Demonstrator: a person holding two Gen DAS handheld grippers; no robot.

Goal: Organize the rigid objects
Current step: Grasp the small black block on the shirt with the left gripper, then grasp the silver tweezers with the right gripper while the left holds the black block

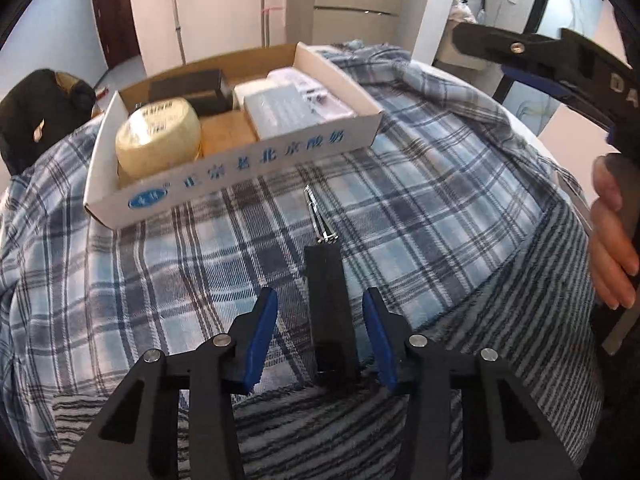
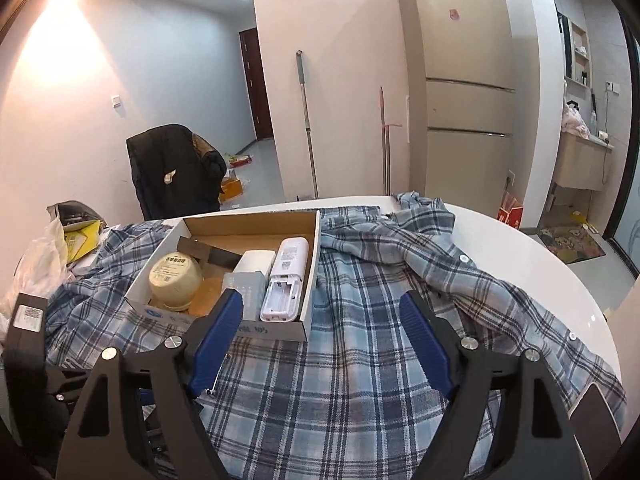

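The left gripper point(image 1: 320, 332) points down at the table. Its blue fingers point(image 1: 262, 332) stand a little apart on each side of a flat black bar point(image 1: 330, 308), with gaps showing, so they do not press it. The bar lies on the blue plaid shirt point(image 1: 420, 208). Just past its far end lies a shiny nail clipper point(image 1: 318, 216).

The right gripper point(image 2: 320, 340) has its fingers point(image 2: 216, 340) wide apart with only shirt between them.

Farther back sits a white cardboard box point(image 1: 240, 164). Inside are a round yellow jar point(image 2: 175, 278), a white remote point(image 2: 285, 284) with its back cover off, and a dark box point(image 1: 192, 88).
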